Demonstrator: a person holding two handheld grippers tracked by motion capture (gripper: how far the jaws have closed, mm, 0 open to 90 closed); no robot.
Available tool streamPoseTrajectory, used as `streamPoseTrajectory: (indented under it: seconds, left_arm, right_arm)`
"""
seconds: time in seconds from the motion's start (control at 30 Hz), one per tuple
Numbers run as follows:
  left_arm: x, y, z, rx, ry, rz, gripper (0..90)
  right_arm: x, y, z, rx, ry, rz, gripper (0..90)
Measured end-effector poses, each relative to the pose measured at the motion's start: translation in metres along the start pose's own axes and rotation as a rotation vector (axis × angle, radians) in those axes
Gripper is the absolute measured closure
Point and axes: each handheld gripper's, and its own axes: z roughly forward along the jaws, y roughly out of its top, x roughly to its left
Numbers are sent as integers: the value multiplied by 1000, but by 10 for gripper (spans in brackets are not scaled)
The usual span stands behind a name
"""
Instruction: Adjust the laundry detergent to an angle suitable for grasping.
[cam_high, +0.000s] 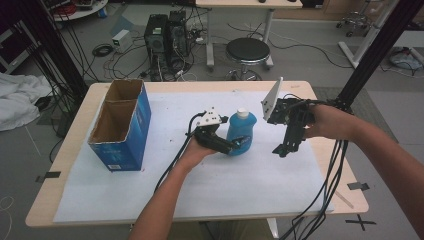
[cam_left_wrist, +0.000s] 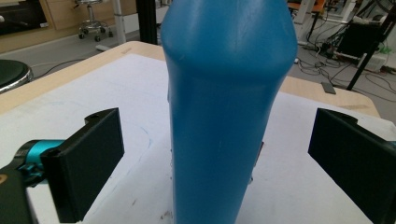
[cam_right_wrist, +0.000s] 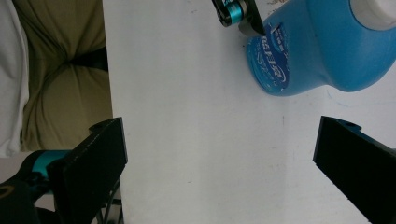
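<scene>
A blue bottle (cam_high: 242, 125) with a white cap stands upright on the white paper (cam_high: 200, 175) near the table's middle. My left gripper (cam_high: 238, 141) reaches it from the left, low down. In the left gripper view the bottle (cam_left_wrist: 224, 102) stands between the wide-open jaws of that gripper (cam_left_wrist: 217, 144), with a gap on each side. My right gripper (cam_high: 283, 151) hangs open to the right of the bottle, jaws pointing down at the paper. In the right gripper view this gripper (cam_right_wrist: 219, 158) has bare paper between its jaws, and the bottle (cam_right_wrist: 322, 51) lies at the upper right.
An open blue cardboard box (cam_high: 120, 125) with two compartments stands at the table's left. Cables trail from both grippers over the front edge. Beyond the table are a black stool (cam_high: 247, 52) and computer towers (cam_high: 165, 35). A black frame post (cam_high: 370, 60) rises at the right.
</scene>
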Motion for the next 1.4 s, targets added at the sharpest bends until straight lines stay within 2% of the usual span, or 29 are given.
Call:
streamPoseTrajectory:
  seconds: [0.47,0.77,0.87,0.93,0.97,1.1,1.33,1.4]
  left_arm:
    - [7,-2,24,3,-7,-23,34]
    - [8,-2,33,10,-27,-34,34]
    - [8,-3,34,20,-34,-26,35]
    - [8,-4,34,14,-41,-25,45]
    - [8,-4,34,6,-49,-23,94]
    - [6,-4,35,-8,-51,-7,141]
    - [8,-7,36,-9,-51,-34,172]
    - [8,-6,36,-4,-48,-27,172]
  right_arm:
    - [-3,-4,1,-4,2,15,18]
    - [-2,-4,2,-4,3,18,19]
    - [-3,-5,2,-4,2,13,19]
    - [-3,-5,2,-8,0,15,19]
    - [-3,-5,2,-4,0,22,19]
    - [-3,-5,2,-7,0,14,19]
    - [-3,-5,1,-3,-1,24,19]
    - [-3,-5,1,-7,-1,24,19]
